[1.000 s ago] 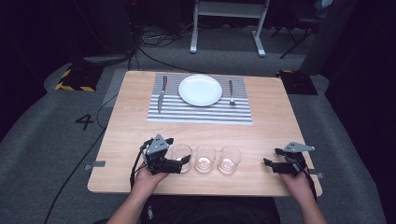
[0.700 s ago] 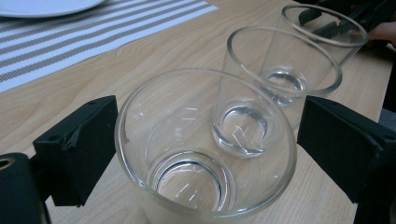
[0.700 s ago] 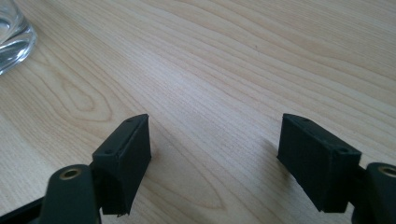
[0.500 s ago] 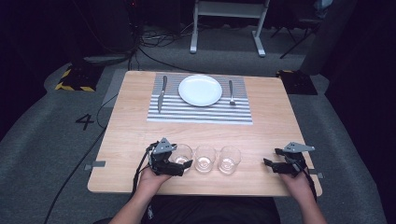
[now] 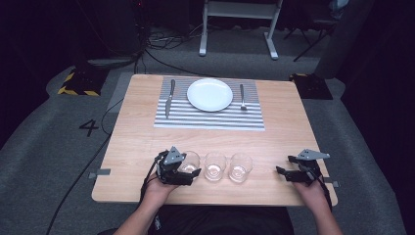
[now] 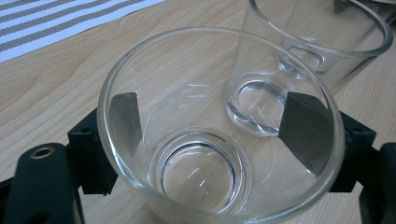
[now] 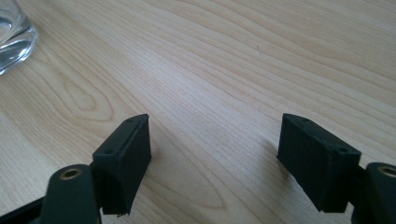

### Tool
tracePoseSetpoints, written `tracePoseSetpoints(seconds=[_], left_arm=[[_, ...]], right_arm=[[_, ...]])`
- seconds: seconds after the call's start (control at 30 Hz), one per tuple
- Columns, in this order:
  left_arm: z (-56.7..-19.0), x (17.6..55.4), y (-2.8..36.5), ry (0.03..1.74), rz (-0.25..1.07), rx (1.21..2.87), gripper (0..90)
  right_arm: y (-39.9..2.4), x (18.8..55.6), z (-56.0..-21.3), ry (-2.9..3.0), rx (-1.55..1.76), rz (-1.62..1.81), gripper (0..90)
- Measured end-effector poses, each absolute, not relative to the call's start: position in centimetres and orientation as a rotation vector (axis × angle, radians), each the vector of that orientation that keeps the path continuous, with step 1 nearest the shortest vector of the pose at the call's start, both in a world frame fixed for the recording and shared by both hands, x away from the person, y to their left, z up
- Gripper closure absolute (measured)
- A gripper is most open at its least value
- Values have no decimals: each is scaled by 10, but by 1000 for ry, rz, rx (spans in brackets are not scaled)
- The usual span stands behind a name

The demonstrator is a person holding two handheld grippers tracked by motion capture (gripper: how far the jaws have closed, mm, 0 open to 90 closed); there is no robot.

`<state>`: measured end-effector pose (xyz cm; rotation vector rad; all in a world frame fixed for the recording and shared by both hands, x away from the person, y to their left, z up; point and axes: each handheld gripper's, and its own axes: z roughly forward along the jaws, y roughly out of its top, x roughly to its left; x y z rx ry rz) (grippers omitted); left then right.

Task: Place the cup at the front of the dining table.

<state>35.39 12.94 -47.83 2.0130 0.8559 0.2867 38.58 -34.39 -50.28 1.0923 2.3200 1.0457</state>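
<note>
Three clear glasses stand in a row near the table's front edge: left glass point(image 5: 190, 162), middle glass point(image 5: 215, 166), right glass point(image 5: 241, 167). My left gripper point(image 5: 188, 167) reaches in from the left, and its jaws have just been closing with the left glass point(image 6: 201, 177) between them. Both pads point(image 6: 125, 119) now press on the glass wall, seen through the glass in the left gripper view. The middle glass point(image 6: 317, 42) stands just behind. My right gripper point(image 5: 284, 172) rests at the front right, and its open jaws point(image 7: 215, 154) hold nothing over bare wood.
A striped placemat point(image 5: 210, 120) lies at the table's far side with a white plate point(image 5: 210, 94), a knife point(image 5: 169, 98) left of it and a fork point(image 5: 242, 96) right of it. The base of a glass point(image 7: 11, 32) shows at the right gripper view's top left.
My left gripper slid right up to the left glass and its jaws closed on it. The right gripper has kept still.
</note>
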Motion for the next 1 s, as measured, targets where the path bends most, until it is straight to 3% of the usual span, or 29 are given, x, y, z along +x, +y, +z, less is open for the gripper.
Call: tracePoseSetpoints(seconds=[0.2, 1.0], left_arm=[[-466, 353, 136, 885, 333, 2050, 191], [-400, 366, 153, 874, 358, 1926, 191]], right_arm=[[-344, 386, -503, 2321, 1093, 1046, 259], [-344, 387, -503, 2312, 1112, 1042, 257]])
